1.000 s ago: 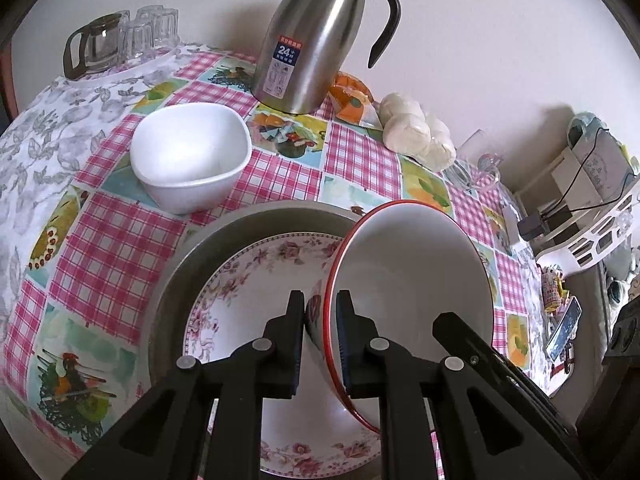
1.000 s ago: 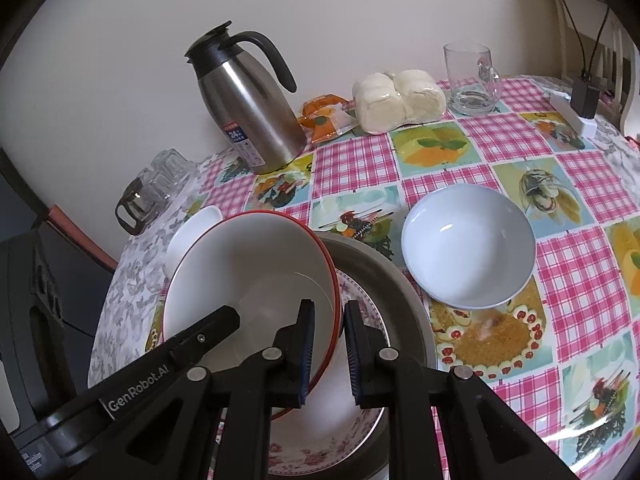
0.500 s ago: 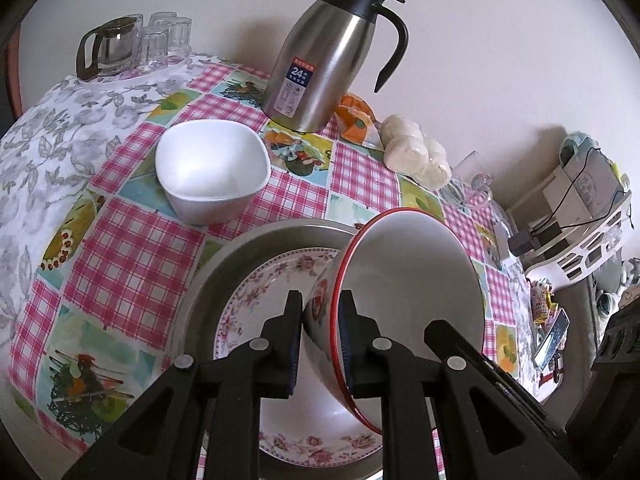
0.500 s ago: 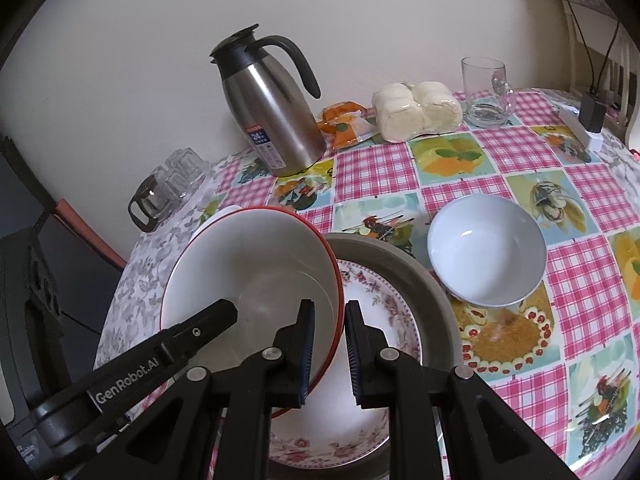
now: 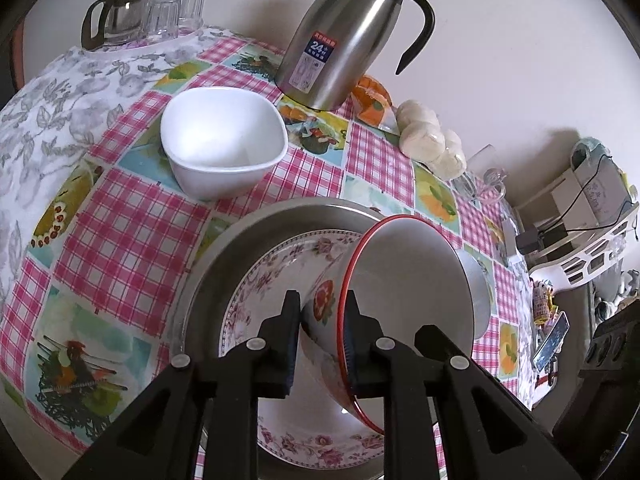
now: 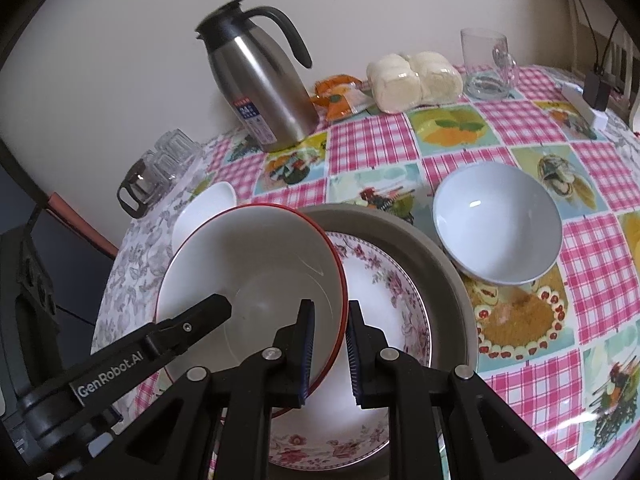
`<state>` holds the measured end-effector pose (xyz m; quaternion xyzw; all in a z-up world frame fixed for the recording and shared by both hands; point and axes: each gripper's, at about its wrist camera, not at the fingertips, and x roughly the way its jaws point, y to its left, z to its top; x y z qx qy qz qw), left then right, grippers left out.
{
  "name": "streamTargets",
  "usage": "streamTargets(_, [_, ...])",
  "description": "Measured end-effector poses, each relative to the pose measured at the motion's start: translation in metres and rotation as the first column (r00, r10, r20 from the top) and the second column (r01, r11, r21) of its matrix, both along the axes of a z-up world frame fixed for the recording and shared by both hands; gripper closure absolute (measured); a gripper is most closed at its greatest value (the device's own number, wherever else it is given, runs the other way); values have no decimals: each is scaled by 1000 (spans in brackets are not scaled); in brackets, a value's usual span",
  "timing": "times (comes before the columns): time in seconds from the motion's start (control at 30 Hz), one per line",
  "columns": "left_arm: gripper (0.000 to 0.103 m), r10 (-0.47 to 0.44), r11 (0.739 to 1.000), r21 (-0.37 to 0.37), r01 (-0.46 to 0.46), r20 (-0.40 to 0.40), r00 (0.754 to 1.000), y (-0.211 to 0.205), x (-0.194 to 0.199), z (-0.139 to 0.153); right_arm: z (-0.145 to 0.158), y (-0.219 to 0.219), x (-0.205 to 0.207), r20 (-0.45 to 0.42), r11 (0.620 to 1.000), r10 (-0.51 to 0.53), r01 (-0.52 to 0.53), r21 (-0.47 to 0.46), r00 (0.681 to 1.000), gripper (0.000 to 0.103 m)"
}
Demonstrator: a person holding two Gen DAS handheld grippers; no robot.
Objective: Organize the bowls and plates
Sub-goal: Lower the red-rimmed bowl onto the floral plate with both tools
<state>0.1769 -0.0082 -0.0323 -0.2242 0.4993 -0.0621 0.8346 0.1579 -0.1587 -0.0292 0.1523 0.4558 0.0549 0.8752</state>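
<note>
Grippers (image 5: 320,344) (image 6: 328,348) both pinch red-rimmed bowl (image 6: 256,276) rim; bowl tilted steeper, raised off floral plate (image 6: 384,304).

Pink gingham tablecloth with fruit picture squares (image 6: 460,152), red-rimmed white bowl with a flower print outside (image 5: 408,280), pink-floral white plate (image 6: 384,280), plain white squarish bowl (image 5: 224,140).

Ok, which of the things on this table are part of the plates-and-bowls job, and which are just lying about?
Job:
red-rimmed bowl, gripped by left gripper and right gripper
floral plate
metal basin
square white bowl
round white bowl

Lying about:
steel thermos jug
glass mug
bagged buns
orange snack packet
small glasses
</note>
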Motion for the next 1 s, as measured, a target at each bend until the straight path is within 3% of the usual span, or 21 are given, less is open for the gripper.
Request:
streamTargets(0.4, [81, 14, 1000, -10, -15, -67, 998, 2, 9, -20, -14, 4, 7, -44, 1000, -2, 2, -12, 999, 85])
streamTargets(1.0, [78, 24, 998, -57, -29, -90, 996, 4, 16, -27, -16, 5, 11, -41, 1000, -4, 4, -5, 999, 80])
